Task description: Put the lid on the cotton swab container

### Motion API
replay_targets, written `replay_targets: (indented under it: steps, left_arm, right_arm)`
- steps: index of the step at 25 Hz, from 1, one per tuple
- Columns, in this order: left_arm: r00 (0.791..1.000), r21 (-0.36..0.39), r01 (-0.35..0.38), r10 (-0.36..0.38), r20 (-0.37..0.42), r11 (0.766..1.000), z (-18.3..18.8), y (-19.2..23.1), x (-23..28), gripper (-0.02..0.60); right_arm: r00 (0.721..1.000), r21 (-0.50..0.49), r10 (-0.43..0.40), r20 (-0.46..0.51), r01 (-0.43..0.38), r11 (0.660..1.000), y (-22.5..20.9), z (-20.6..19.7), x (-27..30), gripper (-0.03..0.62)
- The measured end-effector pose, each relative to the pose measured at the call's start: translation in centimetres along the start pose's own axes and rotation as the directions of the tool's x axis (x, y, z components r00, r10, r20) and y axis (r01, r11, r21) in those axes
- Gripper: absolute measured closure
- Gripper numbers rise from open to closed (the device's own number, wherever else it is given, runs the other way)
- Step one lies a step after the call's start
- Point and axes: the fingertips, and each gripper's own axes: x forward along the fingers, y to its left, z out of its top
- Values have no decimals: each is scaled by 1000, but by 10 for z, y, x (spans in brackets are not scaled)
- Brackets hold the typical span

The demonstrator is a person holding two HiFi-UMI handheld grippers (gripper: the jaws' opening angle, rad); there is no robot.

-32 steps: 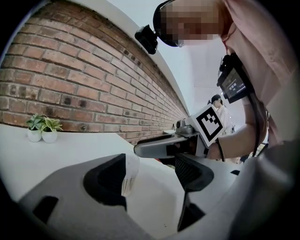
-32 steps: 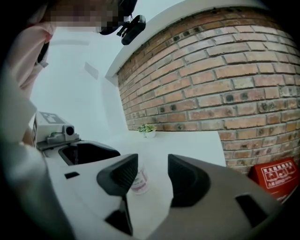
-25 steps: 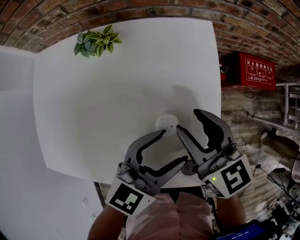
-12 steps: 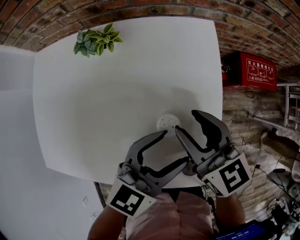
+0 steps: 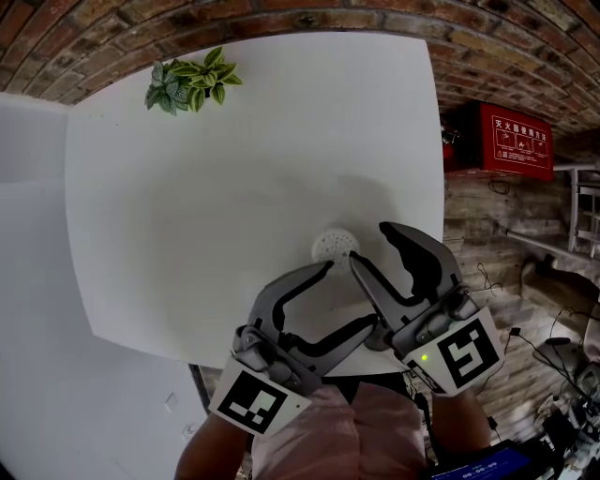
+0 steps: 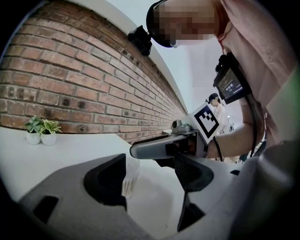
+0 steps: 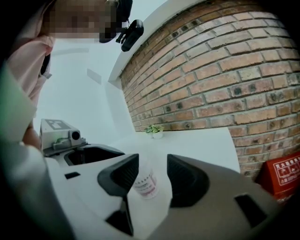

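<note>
One clear, cylindrical container (image 7: 145, 183) on smooth white table (image 5: 234, 187).

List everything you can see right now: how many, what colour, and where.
table: one, white, fills the middle of the head view.
cotton swab container: one, clear with white swabs, top open, near the table's near edge.
potted plants: two, green in white pots, far left corner.
brick wall: one, red-brown, behind the table.
red box: one, red, right of the table.
pink clothing: the person's, bottom of the head view.
left gripper: one, grey, fingers apart, nothing gripped.
right gripper: one, grey, fingers apart and just been closing slightly. The container shows in the gap ahead, not gripped.
</note>
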Motion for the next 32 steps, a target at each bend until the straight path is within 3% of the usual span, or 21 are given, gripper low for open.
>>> replay_targets:
  steps: [13, 32]
  left_arm:
    - [1000, 1, 11, -11, -10, 1000, -3, -1, 7, 249]
    - [1000, -19, 6, -6, -8, 1000, -1, -5, 0, 255]
  right_arm:
    - [1000, 70, 14, 24, -15, 997, -4, -4, -1, 421]
    - [1000, 70, 26, 4, -26, 997, -4, -3, -4, 452]
